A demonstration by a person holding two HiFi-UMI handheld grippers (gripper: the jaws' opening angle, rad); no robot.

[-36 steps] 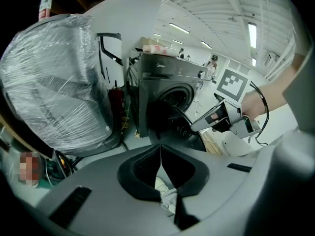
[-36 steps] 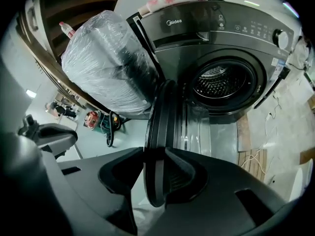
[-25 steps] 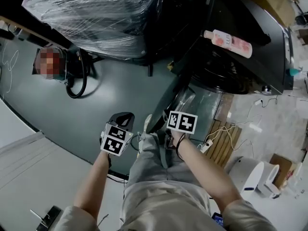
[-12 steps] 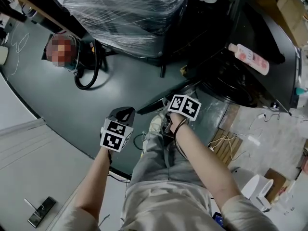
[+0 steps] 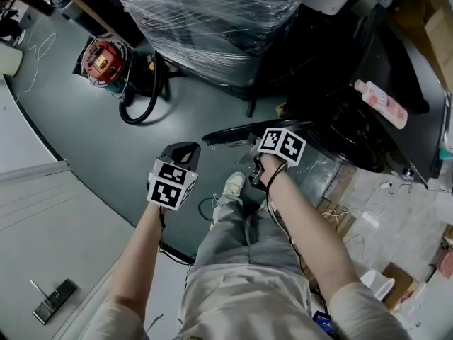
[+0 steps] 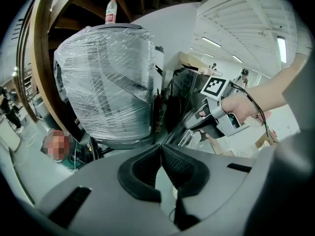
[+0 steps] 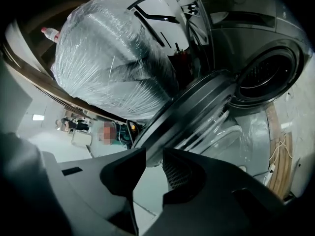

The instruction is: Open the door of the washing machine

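The dark grey front-loading washing machine point(image 7: 256, 28) stood with its drum mouth uncovered; its round dark-rimmed door with a clear glass bowl point(image 7: 197, 107) hung swung well out from the machine's front, seen nearly edge-on; the door's long line ran from its hinged side at the machine outward to its free edge. That free edge lay right at the right gripper point(image 7: 147, 154); the jaws were drawn in to a narrow gap, with the rim's end caught at their tips, which I took for a grip on the door. Any further swing would have carried that edge farther out from the machine, round the hinge; the task looked largely done.

The left gripper point(image 6: 160, 146) hung farther from the machine than the right, well apart from the door; its jaws were pressed together, tip to tip, with nothing between them; the right was plainly the nearer tool.

By count: one washing machine; one door; two grippers; one pink bottle point(image 5: 382, 105) lying on the machine's top; one large plastic-wrapped bundle point(image 5: 212, 20) beside the machine; one red vacuum cleaner point(image 5: 102, 59) on the floor beyond that bundle, far from the machine.
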